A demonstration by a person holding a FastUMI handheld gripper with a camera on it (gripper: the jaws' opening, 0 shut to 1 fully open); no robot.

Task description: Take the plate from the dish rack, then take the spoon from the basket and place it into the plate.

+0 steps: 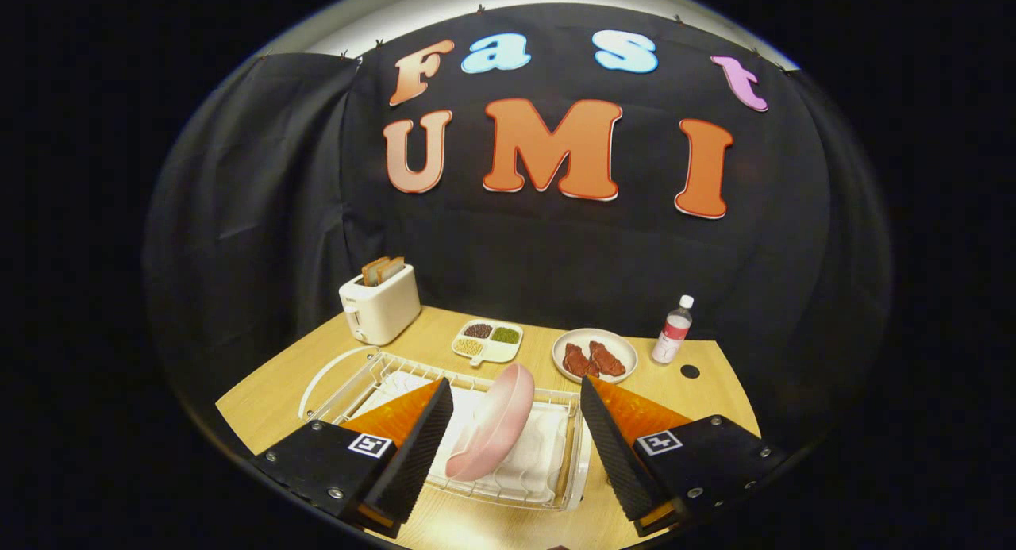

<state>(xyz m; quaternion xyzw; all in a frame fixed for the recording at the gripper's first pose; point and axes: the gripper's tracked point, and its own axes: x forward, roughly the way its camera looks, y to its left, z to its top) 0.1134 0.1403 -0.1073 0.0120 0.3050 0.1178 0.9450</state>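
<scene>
On the wooden counter [698, 391], the pink oval plate [494, 423] stood untaken in the white wire dish rack [373, 379], between the open tool's [516, 423] fingers.

A dish rack [349, 391] sits at the near side of the surface [270, 391], with a plate [496, 423] standing on edge inside it. The gripper [516, 423] hangs above the rack, fingers spread wide, plate between them untouched. Beyond the rack, left to right: toaster [379, 304], divided dish [487, 340], plate of meat [594, 355], bottle [673, 330].
</scene>
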